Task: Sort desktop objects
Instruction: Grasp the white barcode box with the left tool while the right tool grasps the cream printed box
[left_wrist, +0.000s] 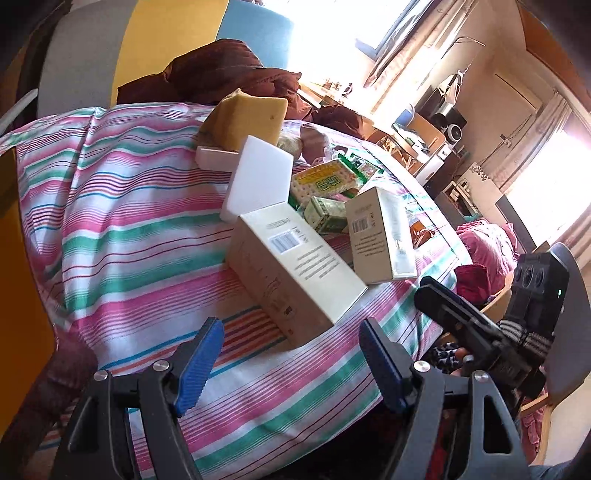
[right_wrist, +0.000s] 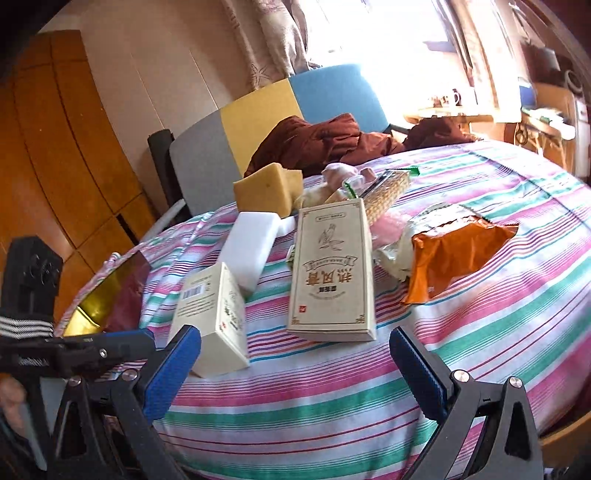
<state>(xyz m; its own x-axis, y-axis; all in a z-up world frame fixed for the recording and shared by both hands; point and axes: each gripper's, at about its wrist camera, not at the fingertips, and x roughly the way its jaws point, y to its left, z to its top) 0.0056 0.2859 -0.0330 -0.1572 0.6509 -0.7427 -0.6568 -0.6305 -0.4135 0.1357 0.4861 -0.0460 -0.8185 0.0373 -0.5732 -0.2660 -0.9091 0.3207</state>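
Cream box (left_wrist: 295, 273) dead ahead of left gripper (left_wrist: 291, 363), long axis running away; both grippers wide, empty; right gripper (right_wrist: 295, 369) farther off.

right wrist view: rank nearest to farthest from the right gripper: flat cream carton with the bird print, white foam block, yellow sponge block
From the right gripper, open over the striped cloth:
1. Flat cream carton with the bird print, straight ahead, lying flat.
2. White foam block, ahead and left, behind the small cream box.
3. Yellow sponge block, farthest, at the back of the pile.
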